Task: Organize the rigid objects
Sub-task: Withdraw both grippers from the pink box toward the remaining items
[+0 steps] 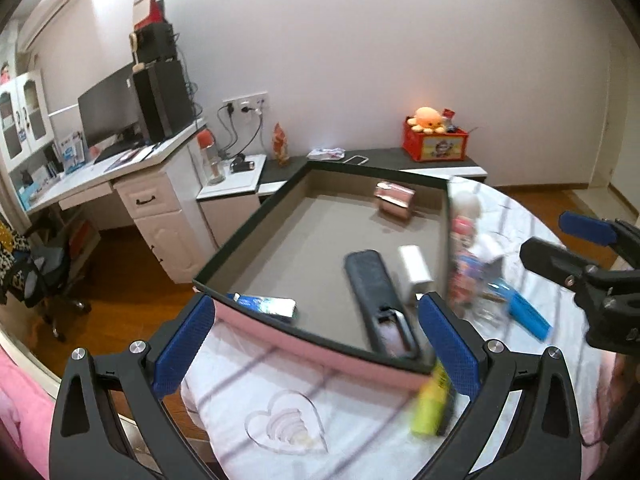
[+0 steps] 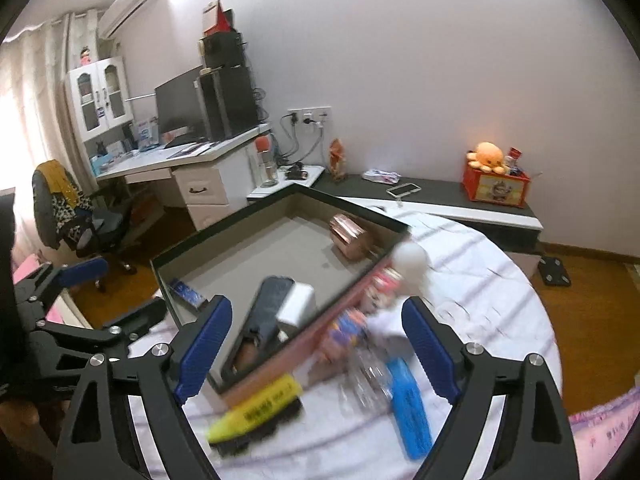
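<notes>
Left gripper (image 1: 316,344): seen nearest in the left wrist view; its jaws are spread wide and nothing is held between the blue pads (image 1: 182,346).
Right gripper (image 2: 316,350): its jaws are likewise parted, with nothing clamped; objects on the cloth are only framed between them.
Yellow highlighter (image 2: 256,408): laid on the white cloth (image 1: 320,412), just outside the near wall of the tray, beside a dark object whose identity cannot be told through the blur.
Blue flat item (image 2: 410,412): placed on the cloth, to the right of the highlighter, outside the tray.
Doll-like figure (image 2: 384,292): blurred; it appears to be lying against the tray's right outer wall.
Tray (image 1: 280,332): a shallow box with pink outer sides, a dark rim and a grey floor, set on the cloth.
Black remote (image 1: 376,296): laid inside the tray, near its front wall.
White block (image 1: 416,266): set just beside the remote, inside the tray.
Blue tube (image 1: 266,304): found in the tray's near left corner.
Pink metallic item (image 1: 394,200): placed at the tray's far side.
Red box (image 1: 434,142): seen on the low dark shelf by the wall, with an orange plush (image 1: 428,118) on top.
</notes>
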Action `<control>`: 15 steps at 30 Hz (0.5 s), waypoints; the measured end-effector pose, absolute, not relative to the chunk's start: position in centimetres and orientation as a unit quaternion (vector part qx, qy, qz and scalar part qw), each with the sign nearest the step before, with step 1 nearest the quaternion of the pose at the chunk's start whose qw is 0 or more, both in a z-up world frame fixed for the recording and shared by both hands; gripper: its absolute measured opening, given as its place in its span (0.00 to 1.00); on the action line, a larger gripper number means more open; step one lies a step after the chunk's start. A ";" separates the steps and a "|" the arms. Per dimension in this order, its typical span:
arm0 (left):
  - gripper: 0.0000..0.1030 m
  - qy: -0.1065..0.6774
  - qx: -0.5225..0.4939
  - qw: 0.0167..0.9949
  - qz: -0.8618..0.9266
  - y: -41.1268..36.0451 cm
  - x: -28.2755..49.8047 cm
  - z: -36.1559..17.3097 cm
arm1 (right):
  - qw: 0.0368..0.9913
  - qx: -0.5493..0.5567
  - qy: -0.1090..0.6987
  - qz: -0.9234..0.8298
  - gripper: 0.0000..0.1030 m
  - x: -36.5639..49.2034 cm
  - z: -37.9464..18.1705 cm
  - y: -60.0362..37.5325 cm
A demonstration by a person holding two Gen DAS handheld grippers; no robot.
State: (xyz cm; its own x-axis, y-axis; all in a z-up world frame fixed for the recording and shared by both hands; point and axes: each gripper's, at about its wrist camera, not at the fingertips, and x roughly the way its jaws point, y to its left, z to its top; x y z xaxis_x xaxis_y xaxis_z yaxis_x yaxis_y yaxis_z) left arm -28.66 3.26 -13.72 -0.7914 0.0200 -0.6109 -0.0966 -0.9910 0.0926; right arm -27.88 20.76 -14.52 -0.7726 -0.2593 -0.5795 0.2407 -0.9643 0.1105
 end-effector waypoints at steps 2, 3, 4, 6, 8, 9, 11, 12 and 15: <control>1.00 0.057 -0.322 0.048 0.944 4.1 -27.5 -13.7 | 0.116 0.315 -0.017 -0.942 1.00 -26.7 -15.1 21.8; 1.00 0.059 -0.324 0.059 0.942 4.6 -26.9 -13.8 | 0.112 0.314 -0.018 -0.943 1.00 -26.1 -15.3 22.3; 1.00 0.061 -0.327 0.065 0.941 5.0 -26.6 -13.9 | 0.109 0.316 -0.021 -0.942 1.00 -25.4 -15.7 22.9; 1.00 0.065 -0.333 0.070 0.938 5.6 -25.9 -14.3 | 0.107 0.324 -0.031 -0.940 1.00 -24.5 -16.3 24.0; 1.00 0.066 -0.342 0.077 0.934 6.1 -25.1 -14.8 | 0.094 0.329 -0.040 -0.939 1.00 -23.4 -17.0 25.3; 1.00 0.064 -0.346 0.083 0.932 6.3 -24.7 -15.0 | 0.092 0.330 -0.043 -0.938 1.00 -23.0 -17.1 25.8; 1.00 0.059 -0.354 0.092 0.929 6.6 -24.0 -15.5 | 0.084 0.334 -0.052 -0.937 1.00 -22.1 -17.5 27.0; 1.00 0.058 -0.359 0.095 0.927 6.6 -23.6 -15.7 | 0.081 0.334 -0.054 -0.937 1.00 -21.7 -17.6 27.3; 1.00 0.052 -0.371 0.101 0.921 6.8 -22.9 -16.6 | 0.075 0.340 -0.059 -0.936 1.00 -20.6 -18.3 28.3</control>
